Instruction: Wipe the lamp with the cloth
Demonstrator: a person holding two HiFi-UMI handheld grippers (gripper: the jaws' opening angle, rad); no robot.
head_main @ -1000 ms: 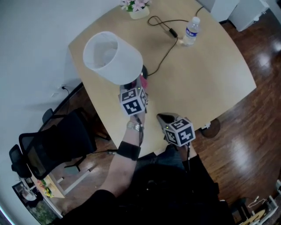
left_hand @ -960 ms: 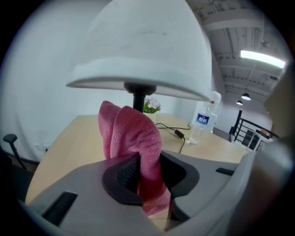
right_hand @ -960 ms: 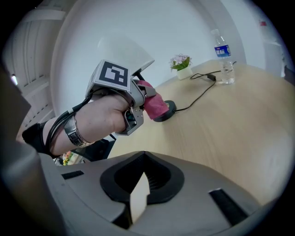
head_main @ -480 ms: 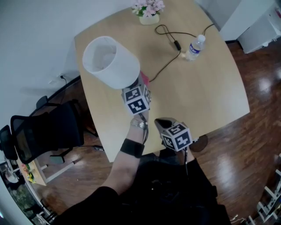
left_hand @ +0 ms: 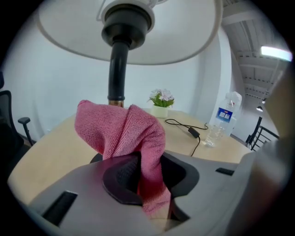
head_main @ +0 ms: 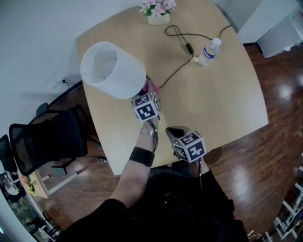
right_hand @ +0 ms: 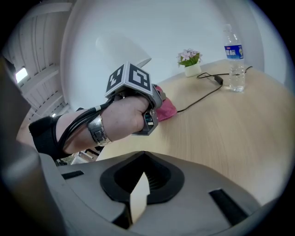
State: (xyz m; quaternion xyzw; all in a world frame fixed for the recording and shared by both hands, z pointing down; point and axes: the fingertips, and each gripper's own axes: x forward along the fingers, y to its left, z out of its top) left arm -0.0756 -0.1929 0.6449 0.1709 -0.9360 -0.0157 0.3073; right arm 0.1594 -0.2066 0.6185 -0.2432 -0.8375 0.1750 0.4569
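Observation:
The lamp stands on the table's left half; its white shade (head_main: pixel 112 70) hides its base from above. My left gripper (head_main: pixel 150 94) reaches under the shade's near edge, shut on a pink cloth (head_main: pixel 153 87). In the left gripper view the cloth (left_hand: pixel 124 131) bunches up out of the left gripper (left_hand: pixel 143 171), just in front of the black lamp stem (left_hand: pixel 117 69); I cannot tell whether they touch. My right gripper (head_main: pixel 171 130) hovers over the table's near edge, behind the left hand. The right gripper (right_hand: pixel 139 184) stands shut and holds nothing.
On the wooden table (head_main: pixel 213 94) farther back lie a black cable with a switch (head_main: pixel 182 35), a water bottle (head_main: pixel 208 51) and a small flower pot (head_main: pixel 158 12). A black office chair (head_main: pixel 45 139) stands on the floor at the left.
My left gripper with the cloth has sunk and moved in under the shade toward the stem. The right gripper has shifted a little to the left.

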